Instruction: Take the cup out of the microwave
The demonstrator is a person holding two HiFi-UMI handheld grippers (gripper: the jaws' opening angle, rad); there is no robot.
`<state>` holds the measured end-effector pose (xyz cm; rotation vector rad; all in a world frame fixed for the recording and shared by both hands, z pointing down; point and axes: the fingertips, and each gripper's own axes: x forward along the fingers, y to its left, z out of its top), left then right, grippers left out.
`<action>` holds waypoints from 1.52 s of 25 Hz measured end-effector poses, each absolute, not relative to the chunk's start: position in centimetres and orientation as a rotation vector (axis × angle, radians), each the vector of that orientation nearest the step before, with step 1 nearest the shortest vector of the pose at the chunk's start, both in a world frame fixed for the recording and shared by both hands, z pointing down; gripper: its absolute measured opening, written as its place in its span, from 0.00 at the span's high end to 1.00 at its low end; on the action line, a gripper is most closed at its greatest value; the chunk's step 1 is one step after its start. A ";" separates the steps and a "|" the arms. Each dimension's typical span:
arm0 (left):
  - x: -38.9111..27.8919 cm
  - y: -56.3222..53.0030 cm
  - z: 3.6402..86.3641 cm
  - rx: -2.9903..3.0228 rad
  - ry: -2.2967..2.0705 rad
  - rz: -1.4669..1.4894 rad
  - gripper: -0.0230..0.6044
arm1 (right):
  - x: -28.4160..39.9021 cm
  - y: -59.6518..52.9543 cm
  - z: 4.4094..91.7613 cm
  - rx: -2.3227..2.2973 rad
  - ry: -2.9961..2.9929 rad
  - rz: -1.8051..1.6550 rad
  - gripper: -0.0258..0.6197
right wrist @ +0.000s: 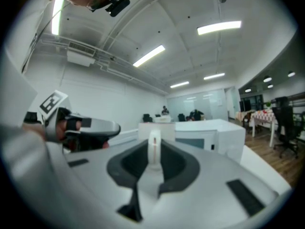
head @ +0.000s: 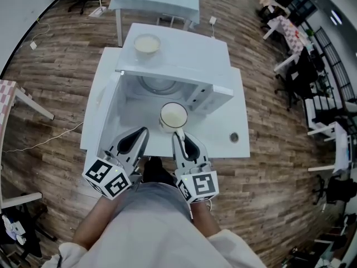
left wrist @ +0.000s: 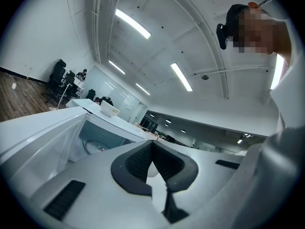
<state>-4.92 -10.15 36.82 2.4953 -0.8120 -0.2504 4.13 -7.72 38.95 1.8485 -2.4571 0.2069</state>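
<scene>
Cup (head: 173, 116) | 12 o'clock of right hand-held gripper (head: 179, 135) | jaws clamped on handle (right wrist: 154, 149), at cup's 6 o'clock | left hand-held gripper (head: 142, 133) together, empty, at cup's 8 o'clock

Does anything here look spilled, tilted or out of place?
Nothing stands out. The white cup of pale liquid is held upright by its handle in the right gripper, no spill shows, and a white bowl sits squarely on the white microwave.
</scene>
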 end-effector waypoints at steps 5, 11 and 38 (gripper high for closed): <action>-5.0 -9.8 35.7 2.531 -0.807 -0.247 0.95 | 4.2 -7.0 37.0 1.847 -2.472 0.194 0.85; -4.8 -9.7 33.4 2.579 -0.791 -0.274 0.95 | 4.8 -7.1 33.9 1.807 -2.546 0.165 0.85; -4.6 -9.9 34.1 2.546 -0.776 -0.242 0.95 | 4.9 -6.8 32.4 1.772 -2.595 0.144 0.85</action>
